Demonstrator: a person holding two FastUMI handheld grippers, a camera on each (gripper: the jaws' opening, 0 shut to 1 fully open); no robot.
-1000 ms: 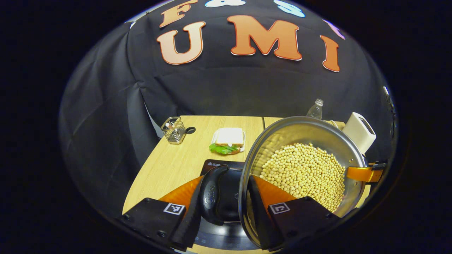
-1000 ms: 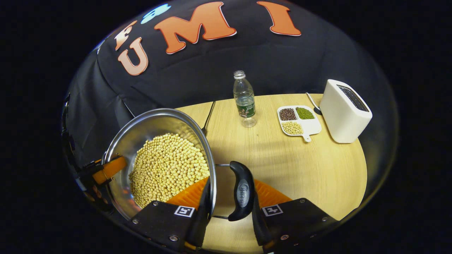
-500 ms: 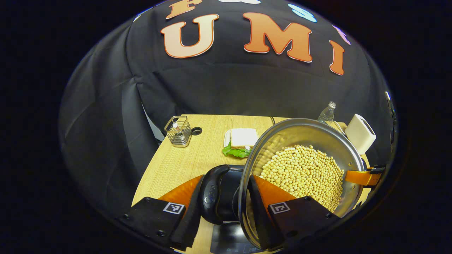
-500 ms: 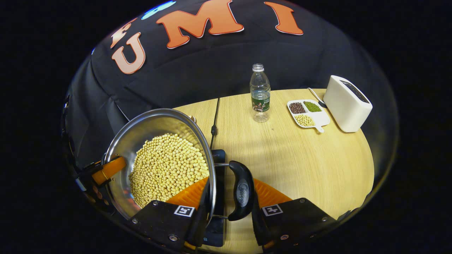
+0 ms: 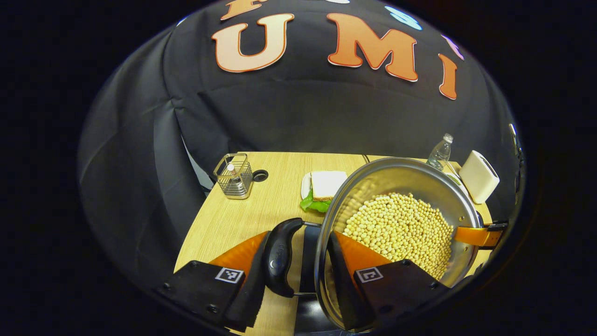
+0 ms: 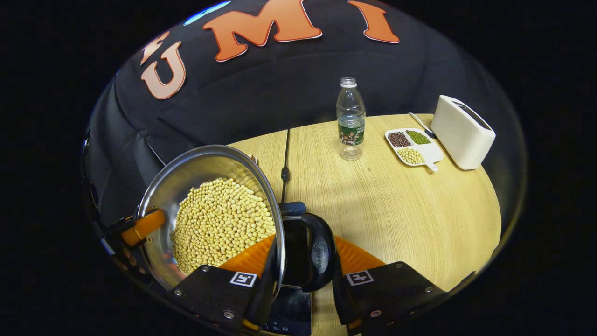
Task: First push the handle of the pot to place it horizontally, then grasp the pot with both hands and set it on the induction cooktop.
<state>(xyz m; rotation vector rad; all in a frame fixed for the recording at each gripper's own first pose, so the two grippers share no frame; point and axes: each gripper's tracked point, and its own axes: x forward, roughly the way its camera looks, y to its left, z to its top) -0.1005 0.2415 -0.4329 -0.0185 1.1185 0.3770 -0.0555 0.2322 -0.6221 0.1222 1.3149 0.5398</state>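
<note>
Pot (image 5: 396, 186) of pale round beans (image 5: 401, 228) hangs between my two grippers, above the wooden worktop (image 5: 233, 219). My left gripper (image 5: 298, 270) is clenched across the pot's rim and its black side handle (image 5: 279, 256): one finger lies outside the handle, the other inside the steel wall against the beans. My right gripper (image 6: 303, 275) grips the opposite side the same way, fingers straddling rim and the second black handle (image 6: 319, 254). In the left gripper view the far gripper shows as an orange finger (image 5: 471, 235) hooked over the rim.

Induction cooktop (image 6: 291, 305) (dark glass, a slice seen under each handle) lies directly below the pot; whether the base touches it, I cannot tell.

Elsewhere on the worktop: wire basket (image 5: 234, 176) and sandwich on lettuce (image 5: 324, 189) at the left end; clear bottle (image 6: 350, 121), divided dish of beans (image 6: 413, 147) and white toaster (image 6: 461, 133) at the right. Black cord (image 6: 284, 158) runs back from the cooktop.
</note>
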